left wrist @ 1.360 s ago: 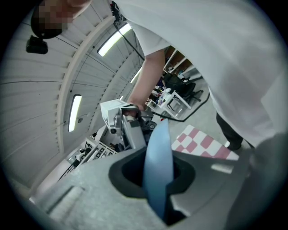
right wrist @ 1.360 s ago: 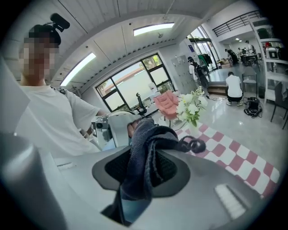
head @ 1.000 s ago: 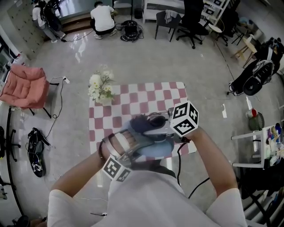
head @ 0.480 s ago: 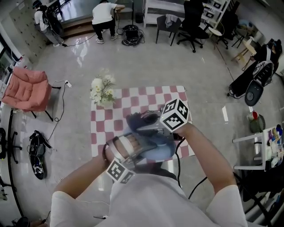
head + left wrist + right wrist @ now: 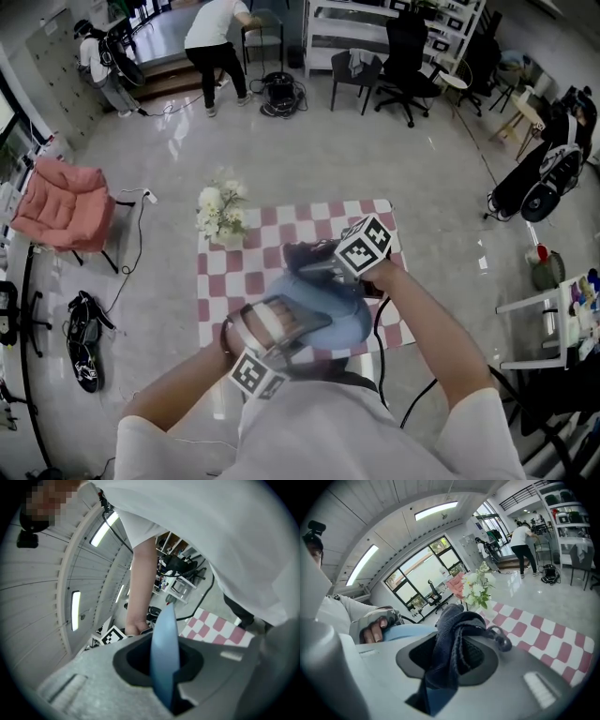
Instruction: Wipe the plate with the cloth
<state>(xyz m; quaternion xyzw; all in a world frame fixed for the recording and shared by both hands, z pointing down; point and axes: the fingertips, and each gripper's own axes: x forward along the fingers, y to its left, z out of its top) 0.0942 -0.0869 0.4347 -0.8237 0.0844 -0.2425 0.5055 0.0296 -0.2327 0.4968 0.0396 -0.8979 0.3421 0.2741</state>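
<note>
The left gripper (image 5: 162,679) is clamped on the rim of the pale blue plate (image 5: 164,634). In its own view the plate stands edge-on between the two jaws and runs up and away from them. The right gripper (image 5: 449,670) is pinched on the dark blue cloth (image 5: 451,634), which is bunched into a thick wad that spills over the jaw tips, with a loop hanging at one side.

In the head view the plate is held above the front half of the checked tabletop (image 5: 281,223), nearer its front edge than its back one. The cloth lies against the plate's far side, so the wiping looks to be under way.

To do it well, the wad itself should meet the plate's face, not the hard jaw tips. Its bulk in front of the jaws favours that, provided the right gripper leans in gently. Strokes are best run across the face and away from the left gripper's hold — pushing towards the held rim could lever the plate in a grip that has only an edge to bite on. The left gripper should brace firmly while the right does the moving.

The flowers (image 5: 221,208) stand at the back left corner of the tabletop, well apart from both grippers — no hindrance.
</note>
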